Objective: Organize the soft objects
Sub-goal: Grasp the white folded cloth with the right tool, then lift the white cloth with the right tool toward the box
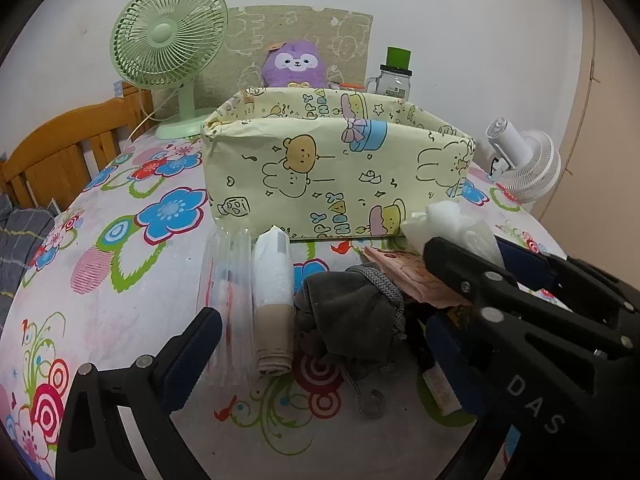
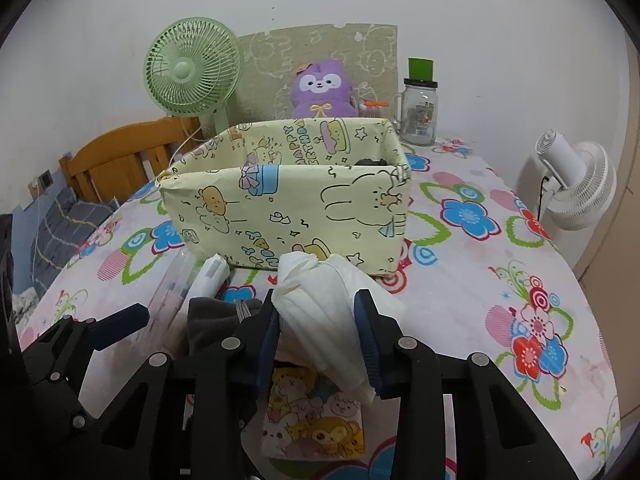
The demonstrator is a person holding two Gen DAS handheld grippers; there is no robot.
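Two pads of the right tool [image 2: 320,340] are clamped on a white tissue bundle [image 2: 328,312], lifted just before the yellow box [image 2: 288,208]. It looks light, soft and crushable, so a mid-body grip suits. Left tool [image 1: 320,344] stands apart over the grey cloth [image 1: 352,312].

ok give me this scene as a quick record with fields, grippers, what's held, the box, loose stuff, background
right gripper: shut on the white tissue bundle
left gripper: open, holding nothing
box: yellow cartoon-print, open top, behind the items
loose items: grey cloth, rolled white and beige cloth, clear plastic sleeve, cartoon tissue pack
surface: floral tablecloth
background: green fan, purple plush, glass jar, white fan
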